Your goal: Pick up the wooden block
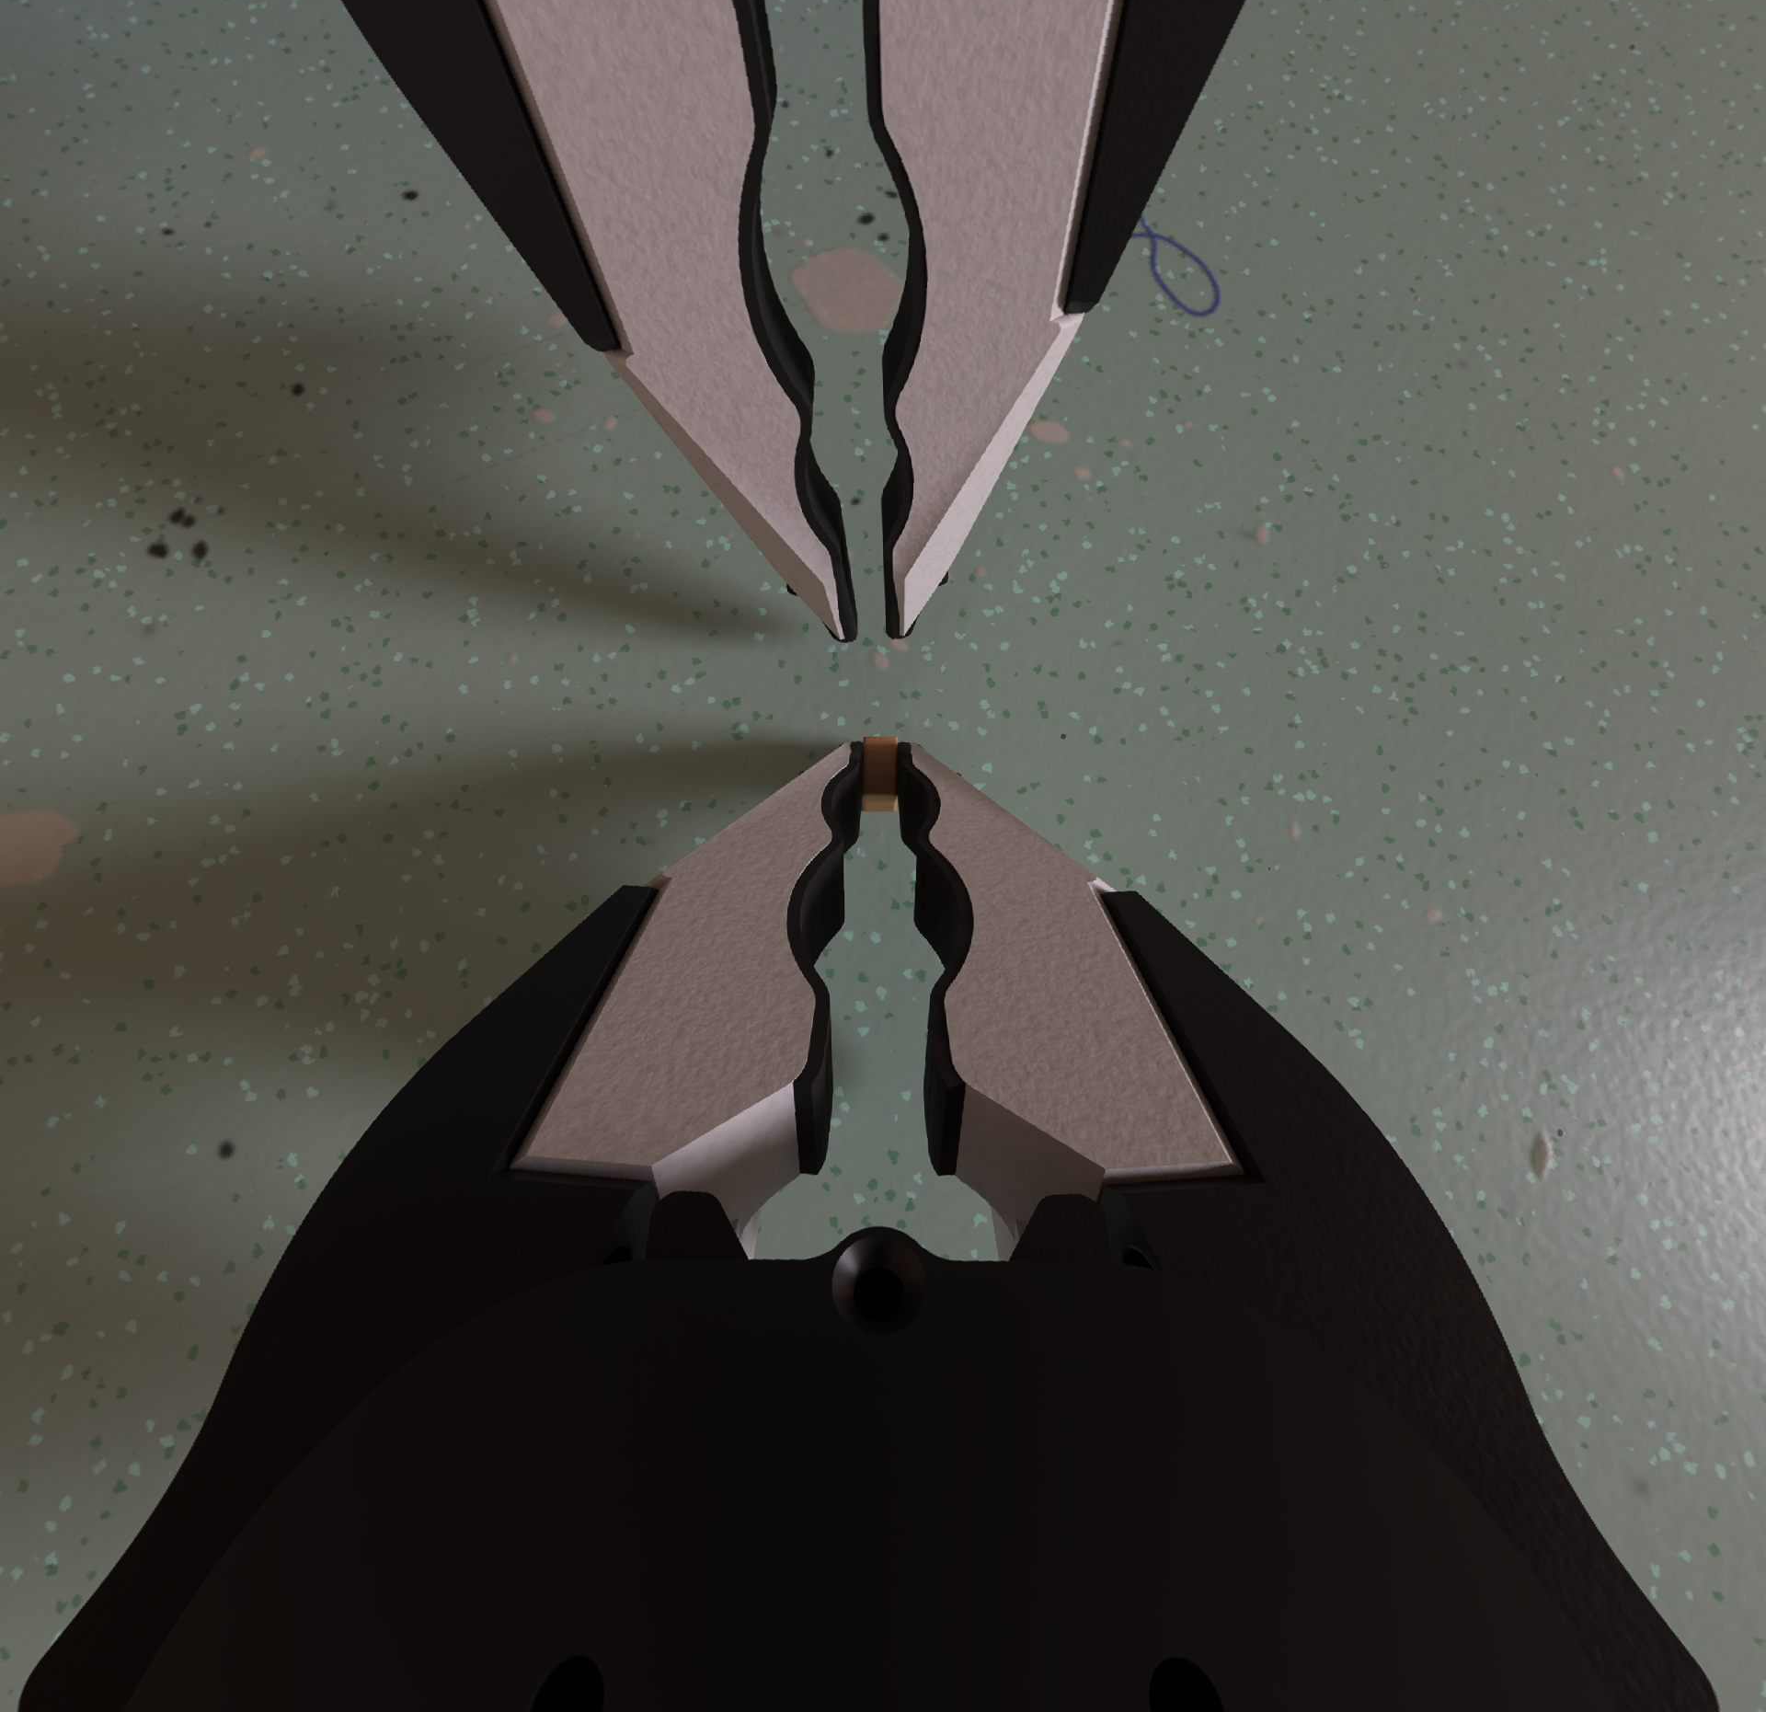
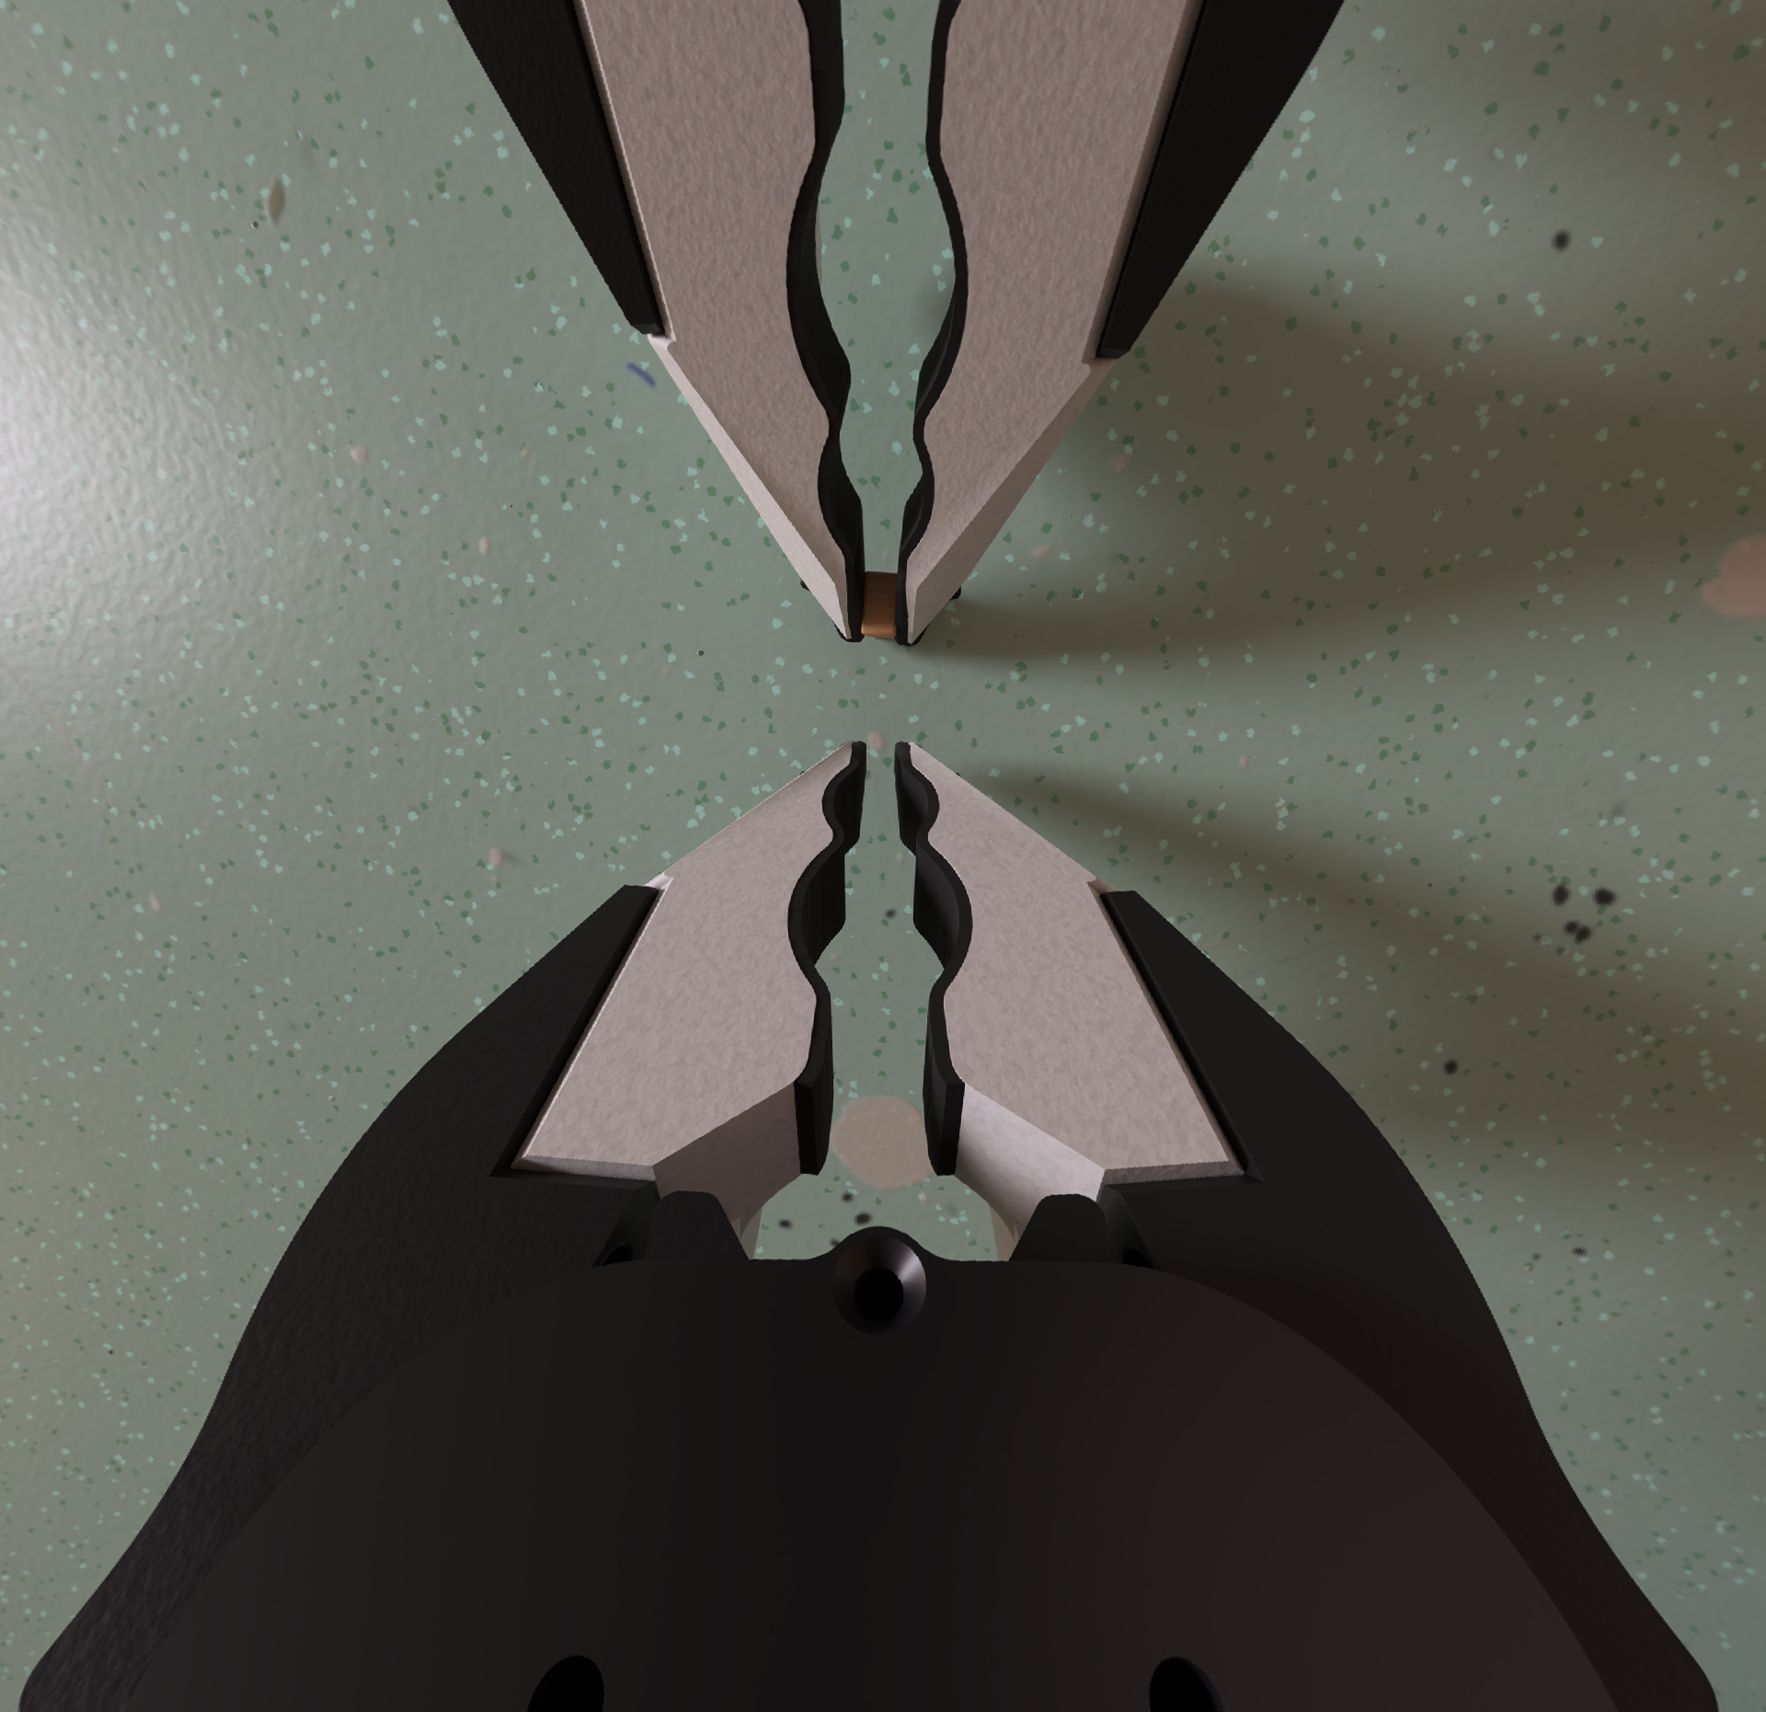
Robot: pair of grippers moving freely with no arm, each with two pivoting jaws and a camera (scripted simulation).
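Observation:
A small tan wooden block [image 1: 879,775] is pinched between the fingertips of my left gripper [image 1: 879,758], which is shut on it, low over the speckled green floor [image 1: 1338,710]. In the right wrist view the block [image 2: 878,615] shows between the left gripper's tips [image 2: 878,626] at top centre. My right gripper [image 2: 880,753] faces it tip to tip, a short gap away. Its jaws stand a narrow slit apart with nothing between them. It also shows in the left wrist view [image 1: 872,629] at the top.
The floor carries a pale beige patch [image 1: 846,290], a blue scribble [image 1: 1185,275] and black specks [image 1: 177,534]. Long gripper shadows [image 1: 382,538] fall to the left in the left wrist view. A bright glare lies at the right [image 1: 1625,1045].

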